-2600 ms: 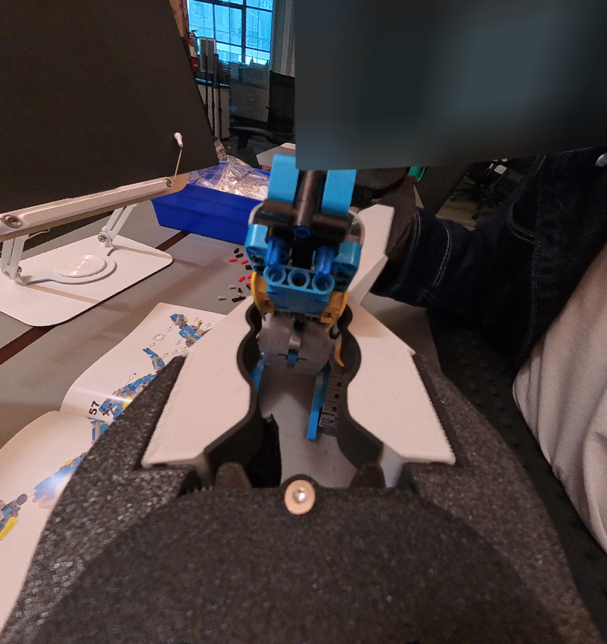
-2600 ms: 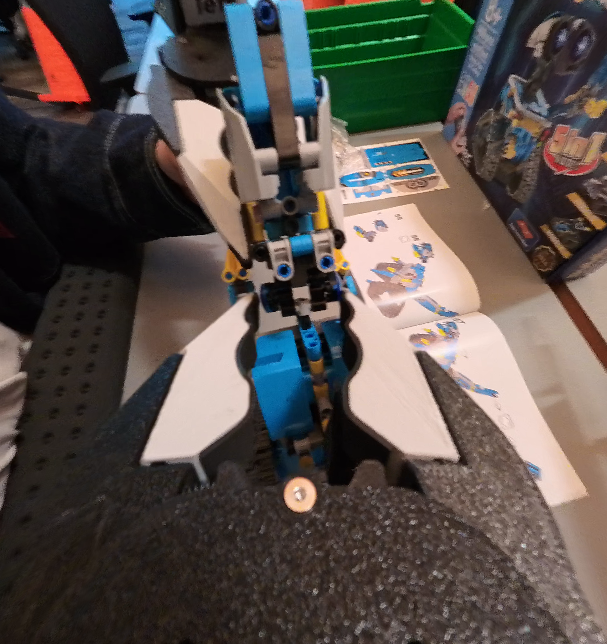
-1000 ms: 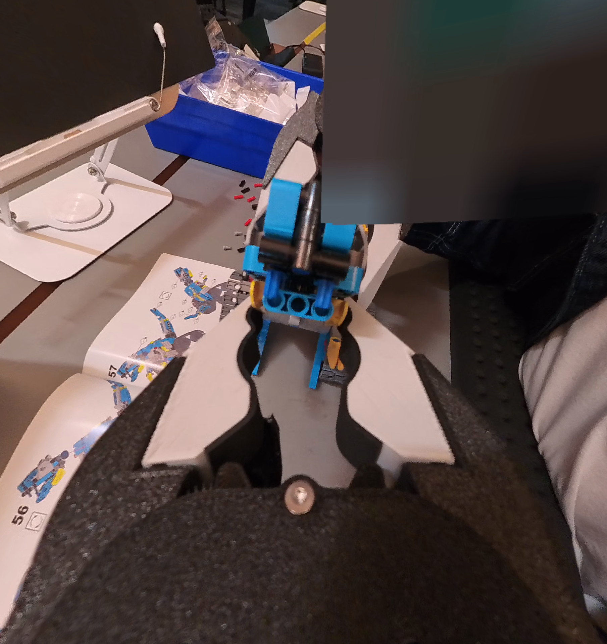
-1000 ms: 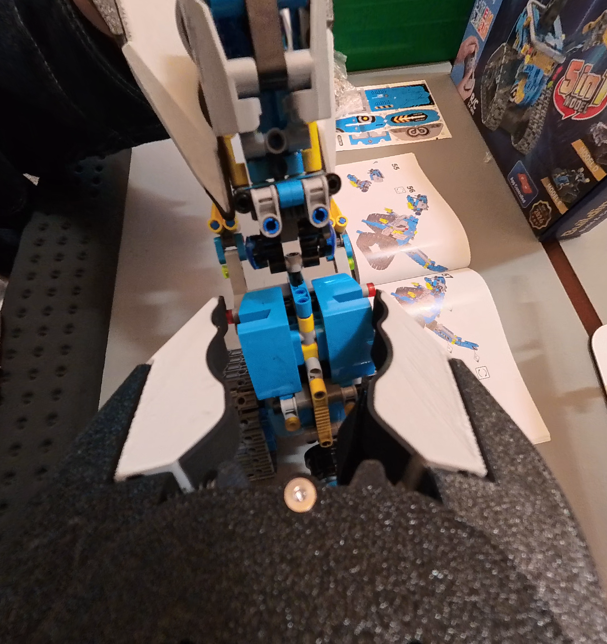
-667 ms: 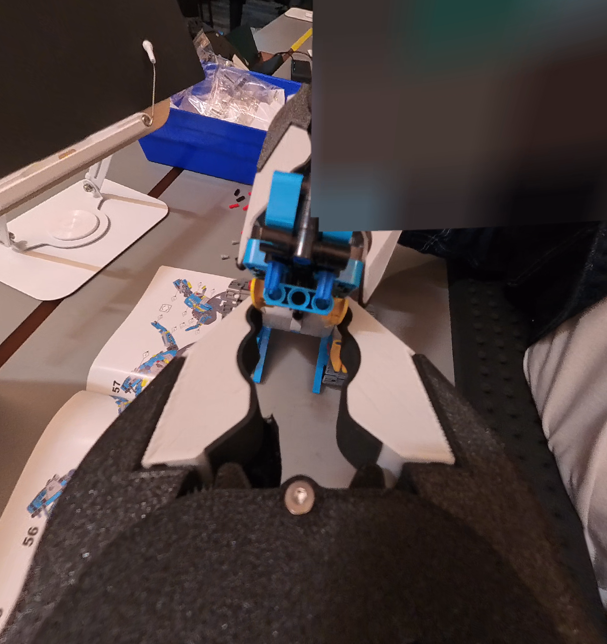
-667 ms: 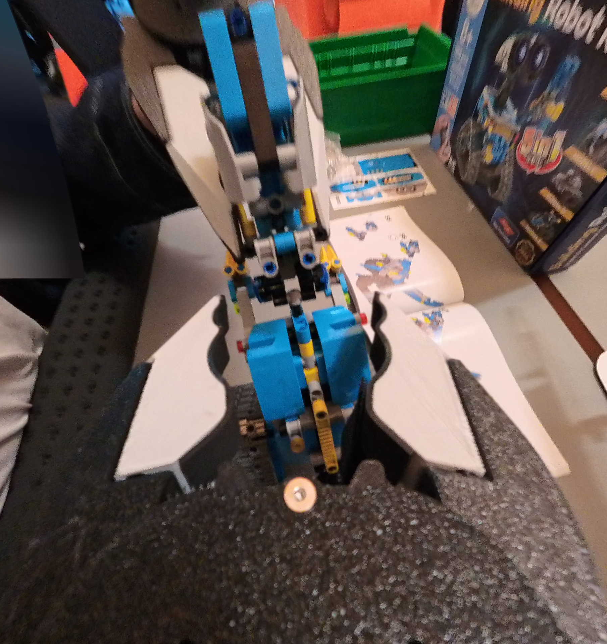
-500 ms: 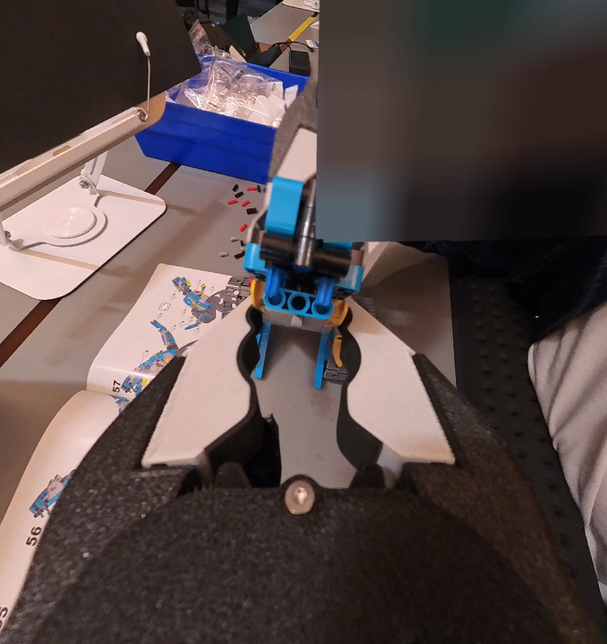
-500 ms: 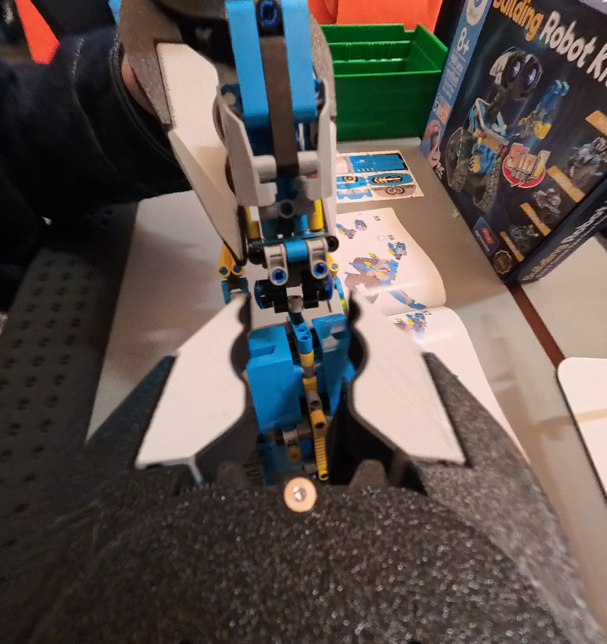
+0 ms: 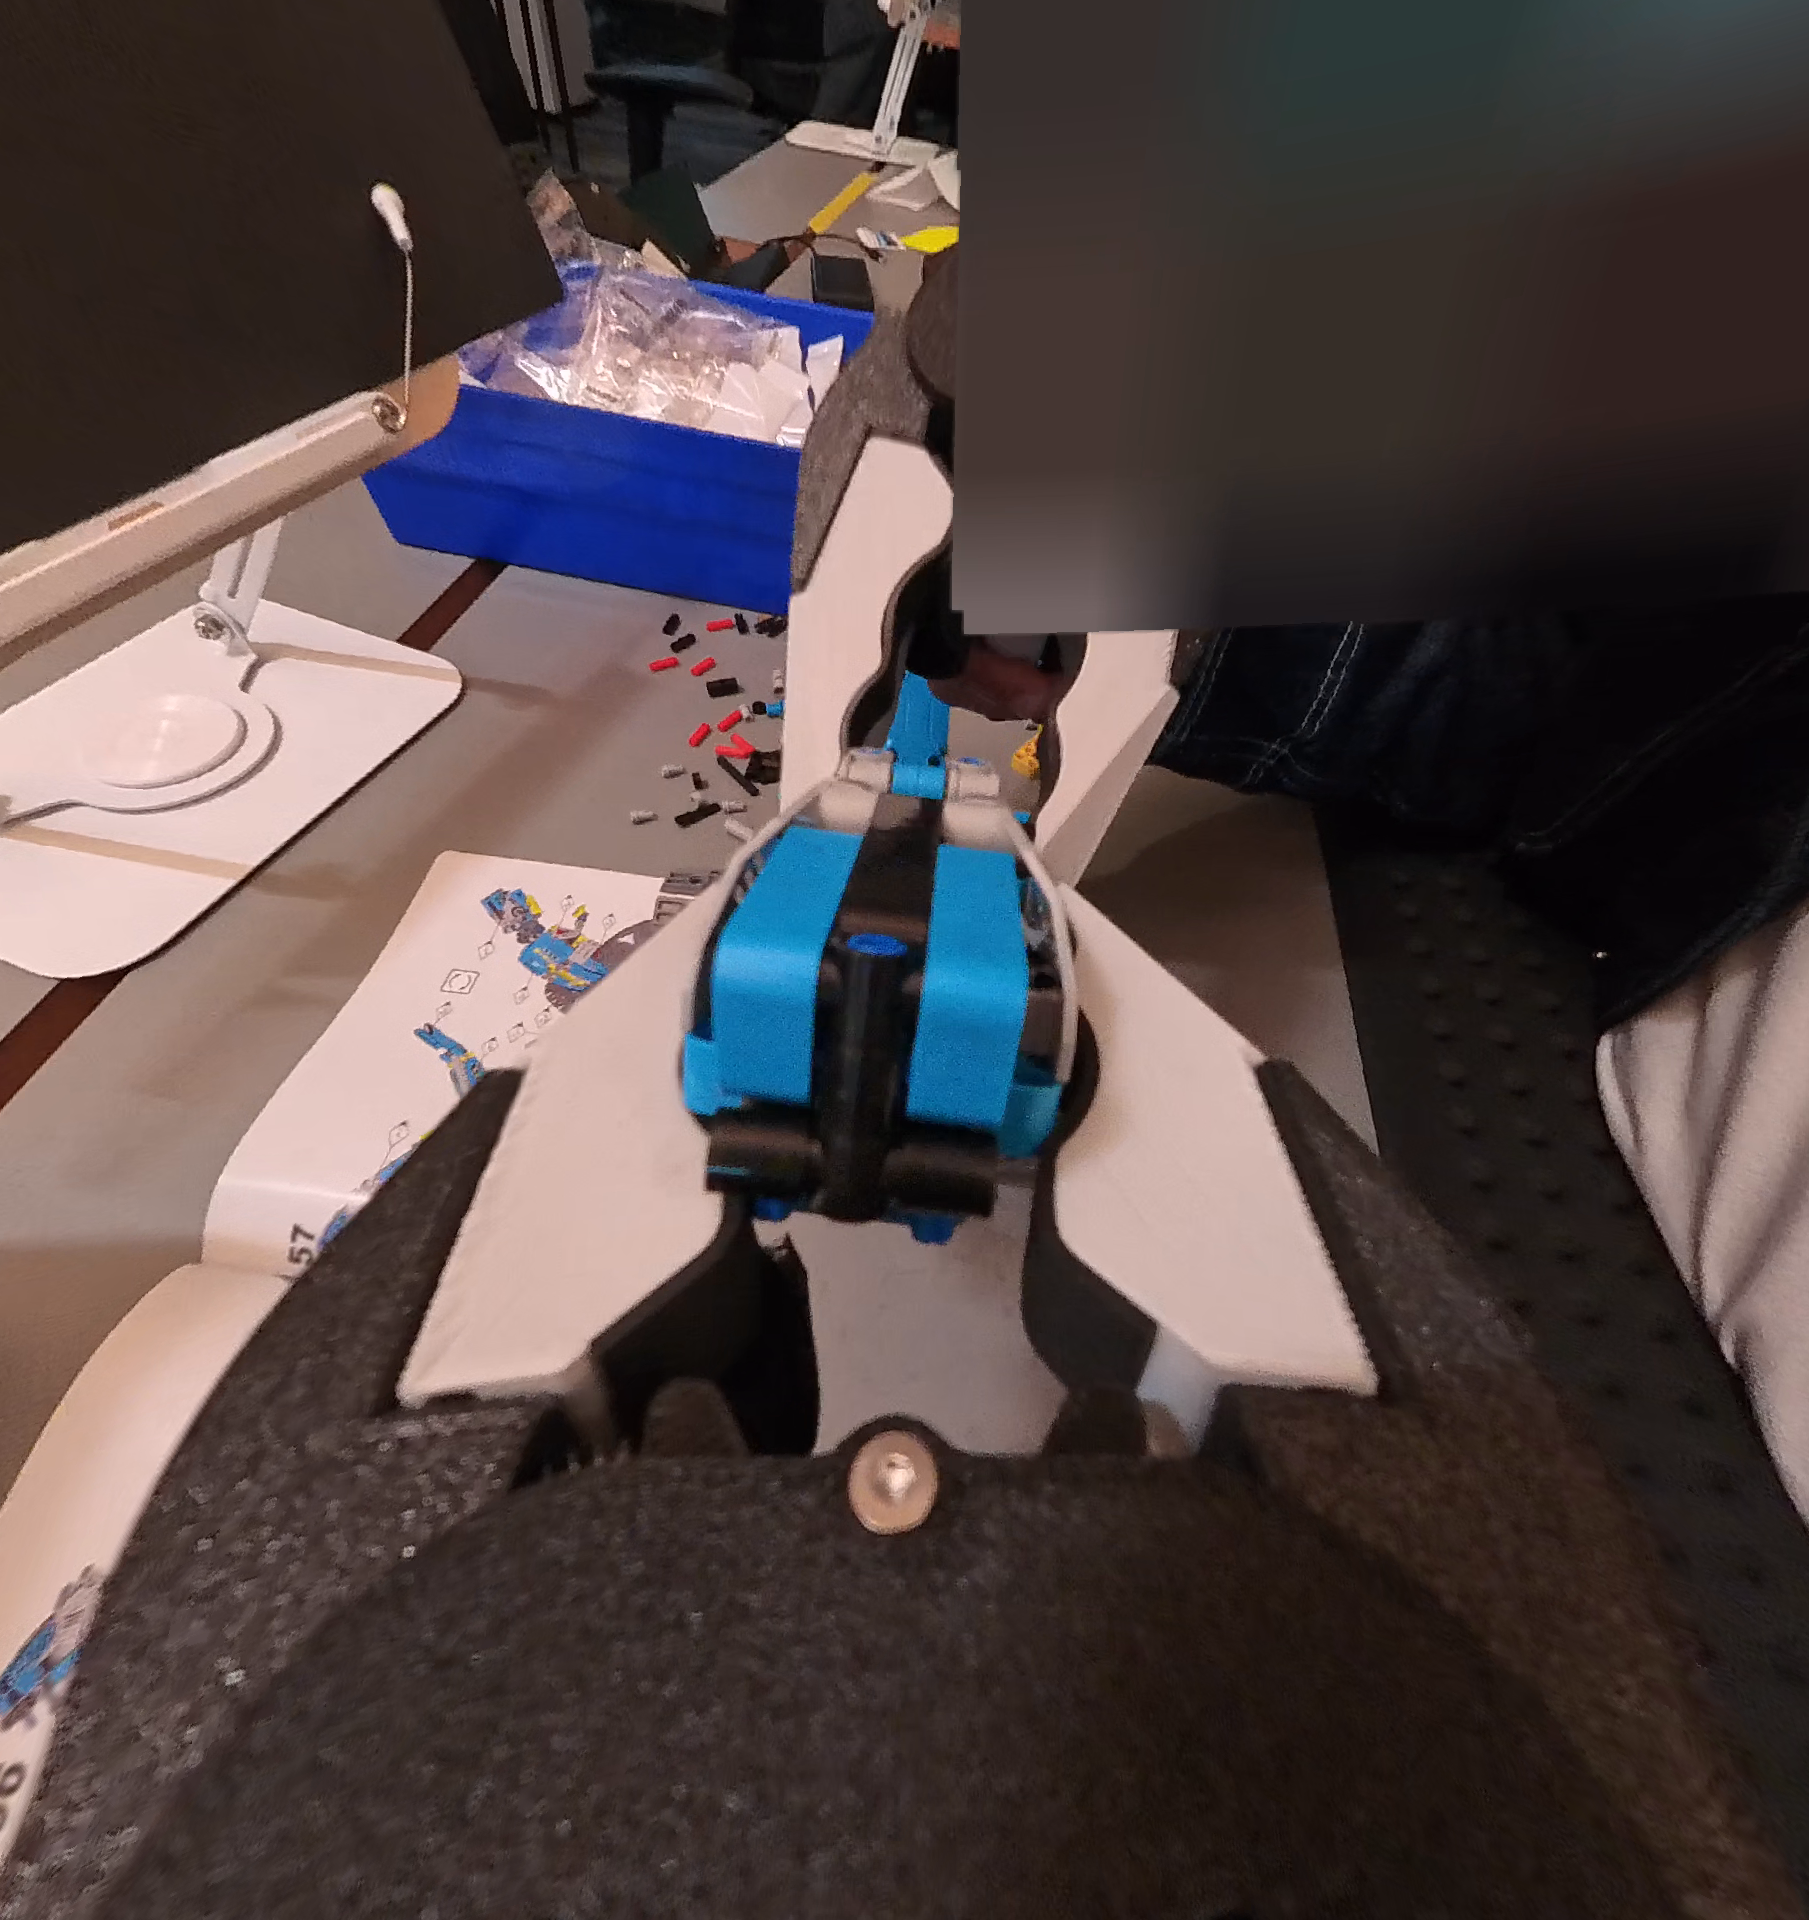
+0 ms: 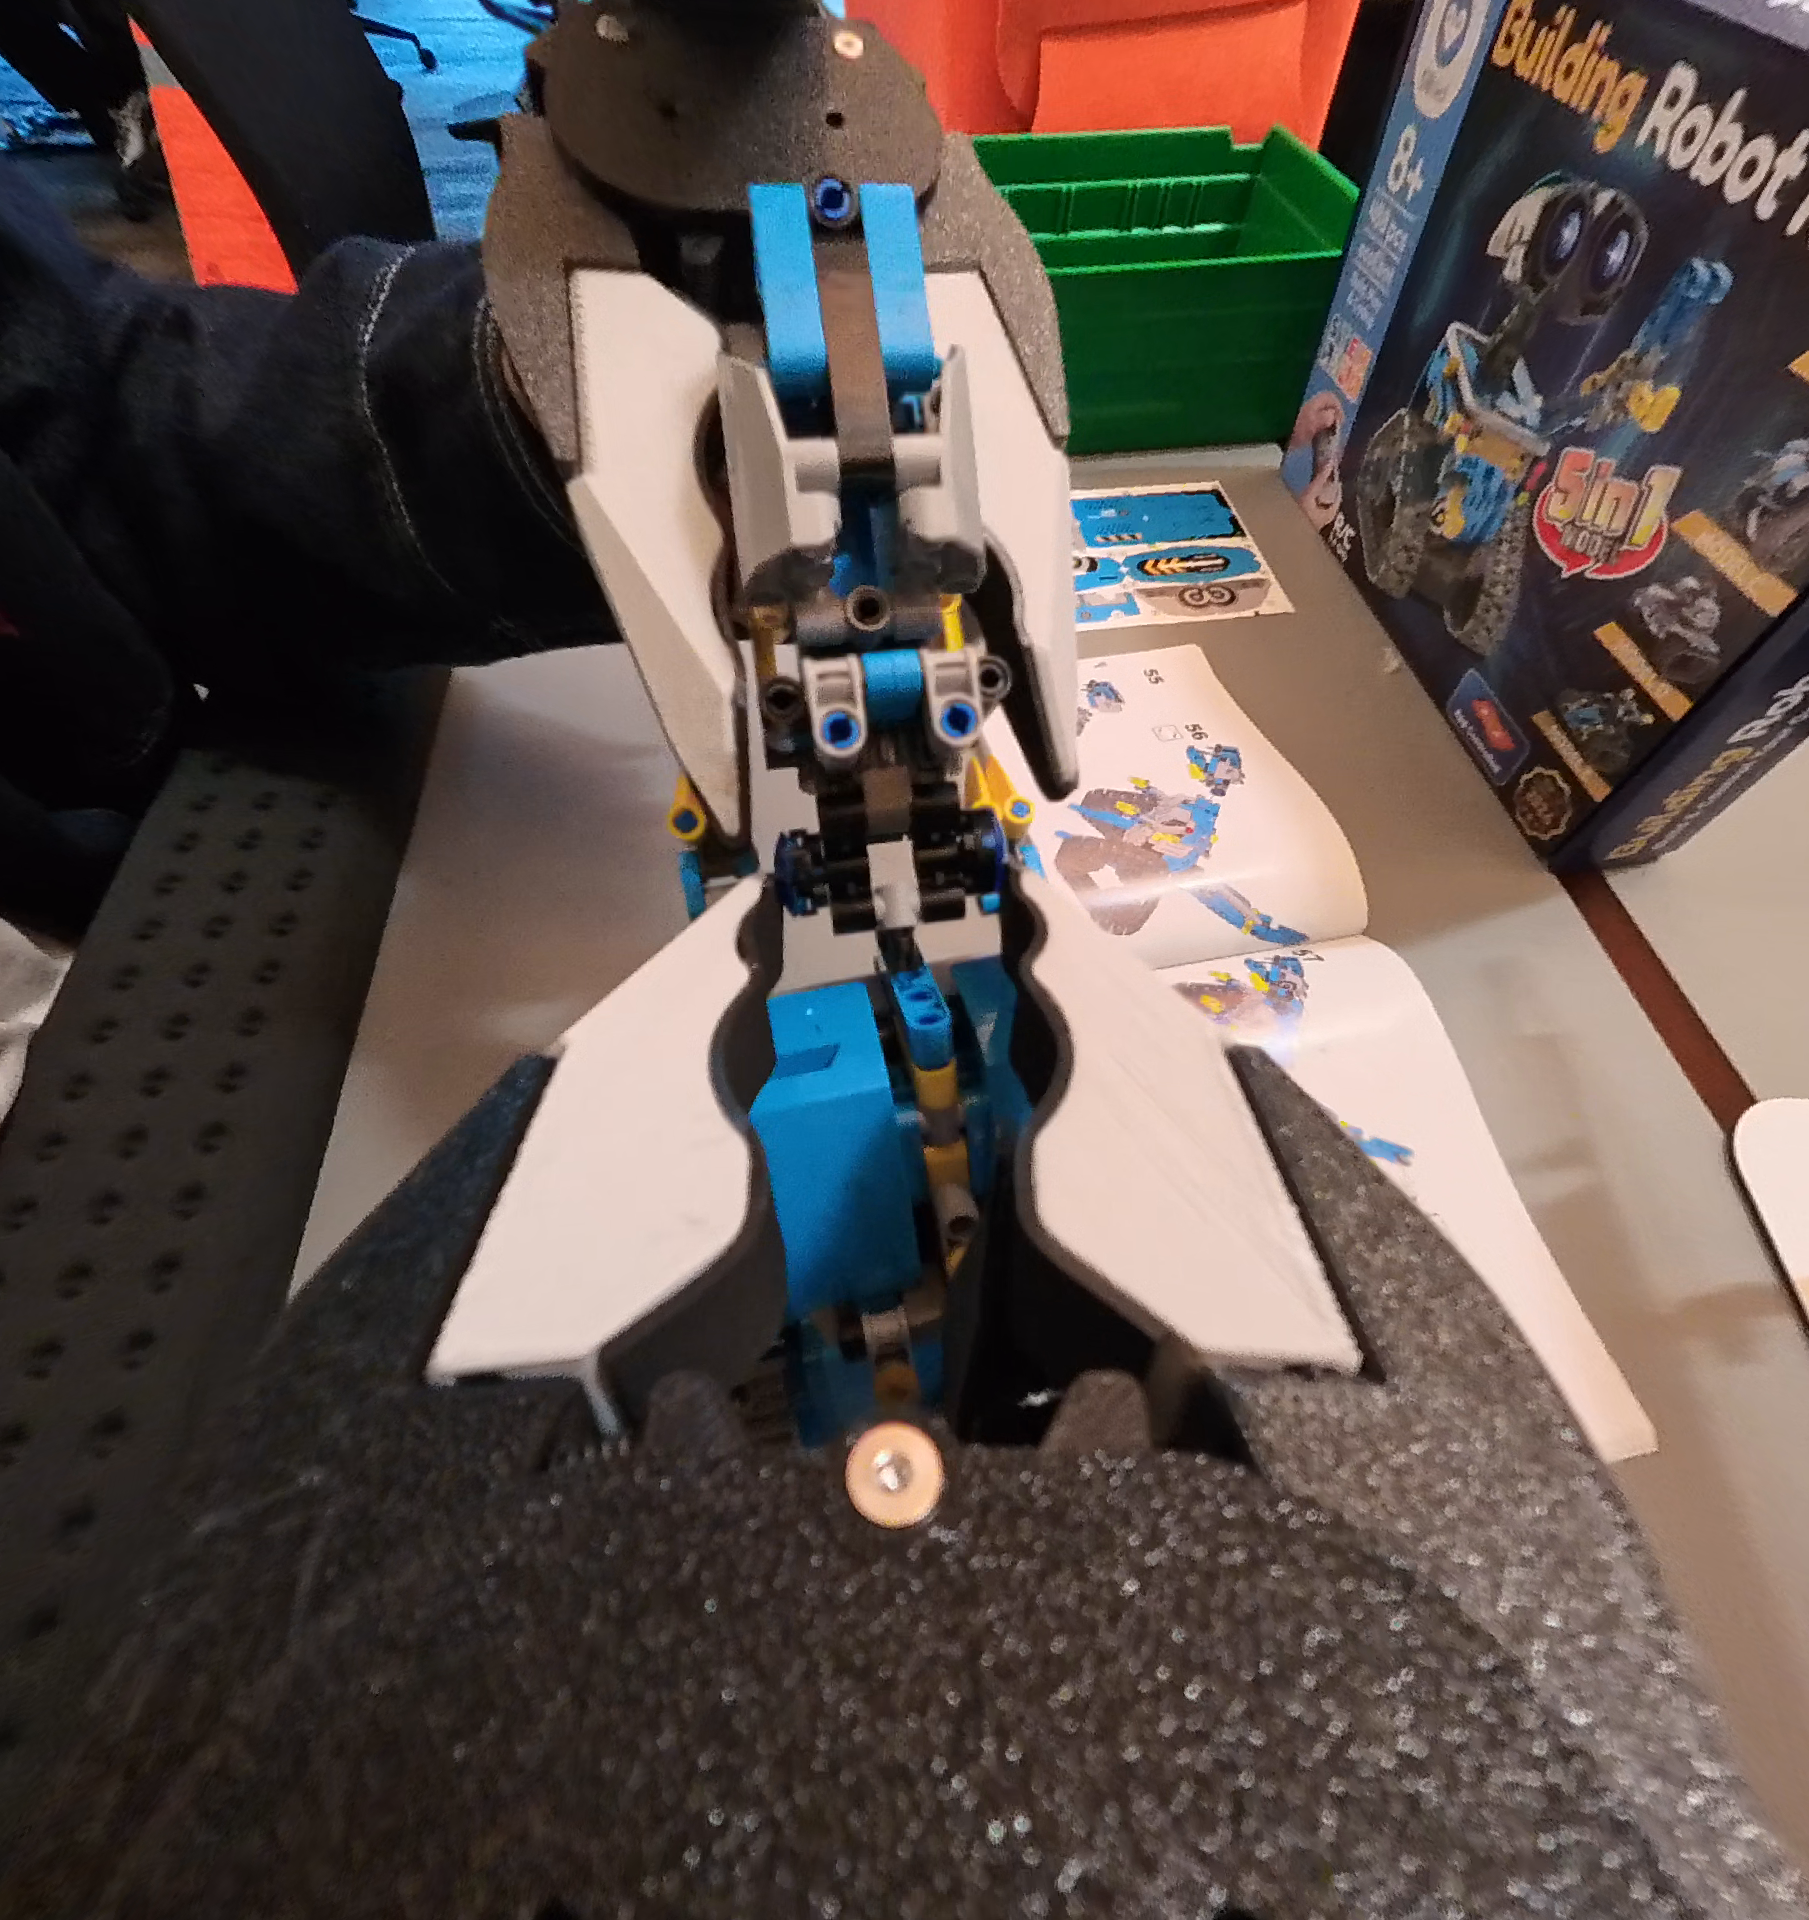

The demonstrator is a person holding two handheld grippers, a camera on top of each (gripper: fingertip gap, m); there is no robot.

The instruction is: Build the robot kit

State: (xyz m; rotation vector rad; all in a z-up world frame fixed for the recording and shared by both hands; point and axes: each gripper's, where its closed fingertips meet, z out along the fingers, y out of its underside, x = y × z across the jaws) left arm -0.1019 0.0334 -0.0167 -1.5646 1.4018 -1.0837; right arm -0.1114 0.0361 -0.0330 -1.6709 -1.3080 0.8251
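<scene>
Since half a second ago the model (image 9: 864, 1029) has slid deeper between the left gripper's (image 9: 879, 935) fingers, which are closed on its blue end; beyond it the right gripper (image 9: 967, 748) clamps the far end, with a booklet (image 9: 484, 997) to the left on the surface (image 9: 567, 727). From the right gripper (image 10: 884, 914), closed on the model's (image 10: 848, 1143) blue block, the left gripper (image 10: 858, 520) grips the far end, booklet (image 10: 1222, 894) to the right.

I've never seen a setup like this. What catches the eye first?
A blue, black and yellow brick-built model held in mid-air, clamped at each end by the left gripper and right gripper. Beneath lies an open instruction booklet; a colourful kit box stands at right.
</scene>
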